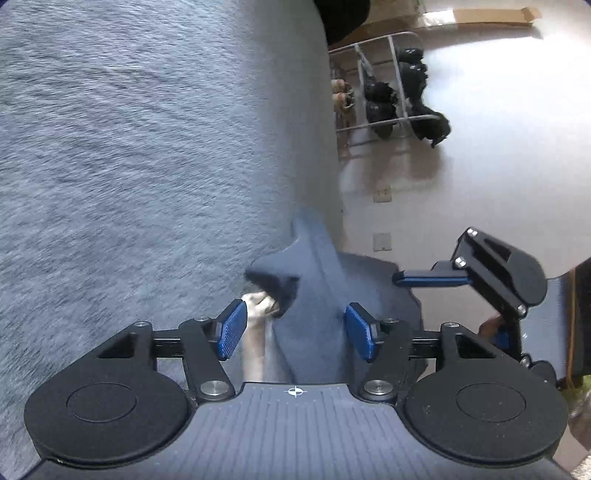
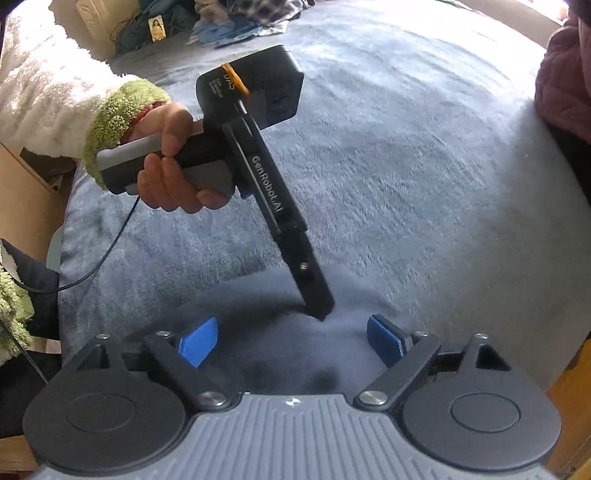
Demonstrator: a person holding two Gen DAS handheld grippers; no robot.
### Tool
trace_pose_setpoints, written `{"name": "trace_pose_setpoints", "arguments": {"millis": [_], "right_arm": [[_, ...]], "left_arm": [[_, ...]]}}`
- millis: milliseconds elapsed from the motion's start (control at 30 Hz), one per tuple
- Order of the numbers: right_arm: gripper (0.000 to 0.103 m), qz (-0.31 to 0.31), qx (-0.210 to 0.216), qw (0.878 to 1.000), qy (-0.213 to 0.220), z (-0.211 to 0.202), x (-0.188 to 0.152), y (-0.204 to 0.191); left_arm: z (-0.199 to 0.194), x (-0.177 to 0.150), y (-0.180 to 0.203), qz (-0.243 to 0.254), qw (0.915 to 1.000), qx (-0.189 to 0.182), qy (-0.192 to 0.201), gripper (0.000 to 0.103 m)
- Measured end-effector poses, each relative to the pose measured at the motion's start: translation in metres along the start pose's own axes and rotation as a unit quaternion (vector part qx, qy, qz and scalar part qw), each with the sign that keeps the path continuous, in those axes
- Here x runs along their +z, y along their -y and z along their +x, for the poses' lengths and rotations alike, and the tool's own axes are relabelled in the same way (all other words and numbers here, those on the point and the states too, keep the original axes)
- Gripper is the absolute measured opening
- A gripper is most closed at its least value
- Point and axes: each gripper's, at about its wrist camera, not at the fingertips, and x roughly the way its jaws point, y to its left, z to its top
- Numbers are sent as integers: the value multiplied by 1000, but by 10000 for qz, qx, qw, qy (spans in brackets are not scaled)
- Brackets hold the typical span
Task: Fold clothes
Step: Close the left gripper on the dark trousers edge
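Fleece blanket lies bare across the wide middle and far right of the right wrist view: open passage there. Far edge blocked by a heap of clothes. Right rim crowded by a maroon quilted item.

Left gripper comes in slantwise over the dark blue garment, its tip down on the cloth between the spread pads of the right gripper, barring a straight approach. A thin cable trails over the blanket's left side.

Left wrist view: blanket clear to the left; past its edge, open floor with a shoe rack.
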Motion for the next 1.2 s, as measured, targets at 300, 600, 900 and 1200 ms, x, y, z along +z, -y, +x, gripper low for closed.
{"name": "trace_pose_setpoints", "arguments": {"millis": [300,600,900,1200], "right_arm": [[101,-462,-507,9976,-30,5,-1,-1],[102,-2027,-599,9774,-109,31,1,-26],[77,-2265,-54,9729,-473,35,11,-26],[27,-1600,215,9855,-524,21,23,-20]], "left_arm": [[-7,-9,5,117,9988,-411,225,14],[-24,-19,-4,-462,9914,-1207,201,10],[-24,-24,11,99,9928,-1180,171,10],[-44,-41,49,1398,9880,-618,204,35]]}}
